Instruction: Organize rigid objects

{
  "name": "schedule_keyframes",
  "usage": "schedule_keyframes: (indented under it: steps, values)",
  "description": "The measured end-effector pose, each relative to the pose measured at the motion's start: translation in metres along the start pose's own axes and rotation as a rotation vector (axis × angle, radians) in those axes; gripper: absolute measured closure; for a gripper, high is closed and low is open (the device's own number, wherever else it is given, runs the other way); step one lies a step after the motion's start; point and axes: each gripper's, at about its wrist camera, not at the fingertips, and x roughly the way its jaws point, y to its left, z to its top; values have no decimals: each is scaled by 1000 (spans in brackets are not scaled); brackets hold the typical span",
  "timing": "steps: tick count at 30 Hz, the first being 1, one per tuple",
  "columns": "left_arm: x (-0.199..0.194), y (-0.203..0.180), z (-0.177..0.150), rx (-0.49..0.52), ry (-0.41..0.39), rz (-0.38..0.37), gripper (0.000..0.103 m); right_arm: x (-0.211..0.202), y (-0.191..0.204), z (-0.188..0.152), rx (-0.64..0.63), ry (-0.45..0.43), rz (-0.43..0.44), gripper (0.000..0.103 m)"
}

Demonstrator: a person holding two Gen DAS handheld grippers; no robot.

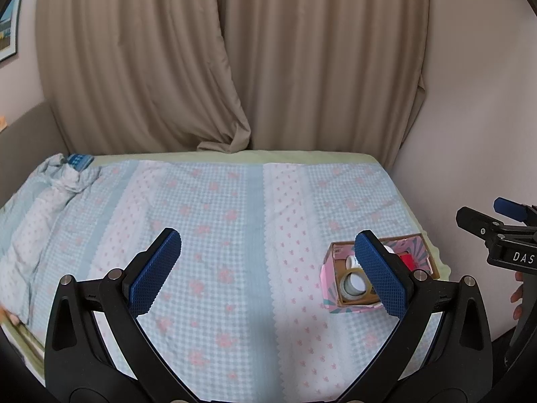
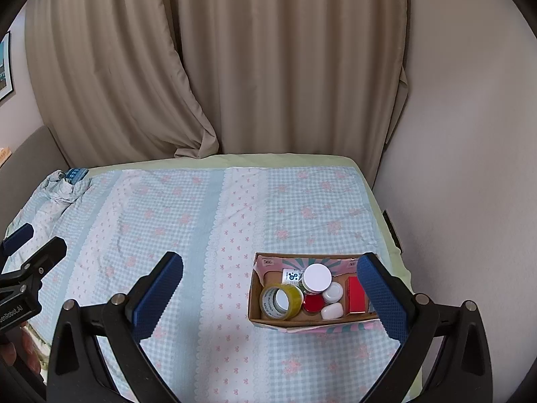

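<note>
A small open cardboard box [image 2: 268, 267] with pink patterned sides rests on the bed near its right edge. Inside it lie a tape roll [image 2: 281, 301], a white-lidded jar [image 2: 316, 277], a red lid [image 2: 312, 303], a smaller white cap [image 2: 333, 293], a white oval piece [image 2: 331, 310] and a red block [image 2: 356, 294]. My right gripper [image 2: 270, 295] hovers open above the box's left part, holding nothing. My left gripper [image 1: 268, 273] is open over bare bedding, with the box [image 1: 327, 283] and its tape roll [image 1: 353, 285] behind its right finger. The right gripper's body [image 1: 503, 238] shows at the far right.
The bed carries a blue-and-pink checked sheet [image 2: 201, 221], bunched at the far left [image 2: 62, 188] beside a blue packet [image 2: 76, 174]. Beige curtains [image 2: 268, 67] hang behind. A wall [image 2: 470, 168] runs close along the bed's right side. The left gripper's body [image 2: 23, 268] sits at the left.
</note>
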Motion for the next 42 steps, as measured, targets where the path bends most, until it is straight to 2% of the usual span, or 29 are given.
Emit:
schedule_keyframes:
  steps: [17,33,37,42]
  values:
    - [7,1,-4,-31,-15,-17,0,5,1,2,3,-9,-1,0]
    - [1,-5,1,4,-87,61,0,10,4,10,1,-26,-10,0]
    - [4,-5,2,-5,-73,34,0,14,3,9,12,-22,-14,0]
    - [14,-1,1,-13,-50,44,0,21,3,10,24,-9,-25,0]
